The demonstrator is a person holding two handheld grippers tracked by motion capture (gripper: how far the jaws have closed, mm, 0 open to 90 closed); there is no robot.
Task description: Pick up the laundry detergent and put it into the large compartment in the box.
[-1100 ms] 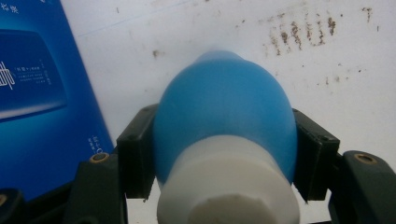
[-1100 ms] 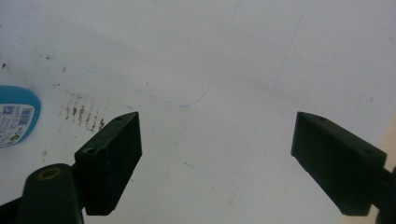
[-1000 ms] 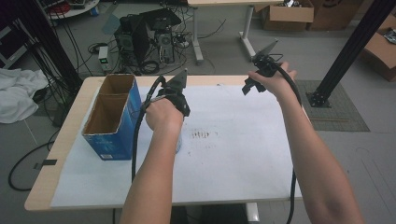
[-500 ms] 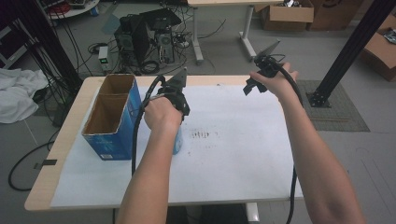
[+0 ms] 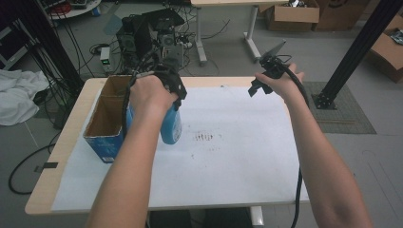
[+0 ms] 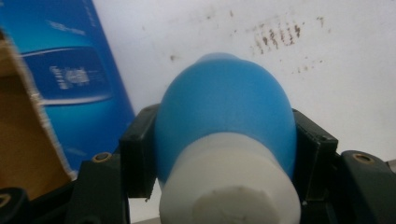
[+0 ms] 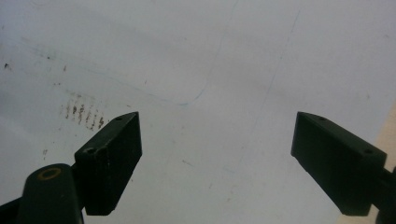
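Blue bottle (image 5: 171,126) now hangs clear of the table (image 5: 237,156), lifted by my left gripper (image 6: 224,154), which clamps it; I judge the cardboard box (image 5: 107,121) beside it comes next. Right gripper (image 7: 215,163) waits wide, empty.

Bottle (image 6: 226,116): blue body, white cap end. Box (image 5: 107,124): blue outside, brown inside. Table sheet (image 5: 228,156): white, marked with dark brown streaks.
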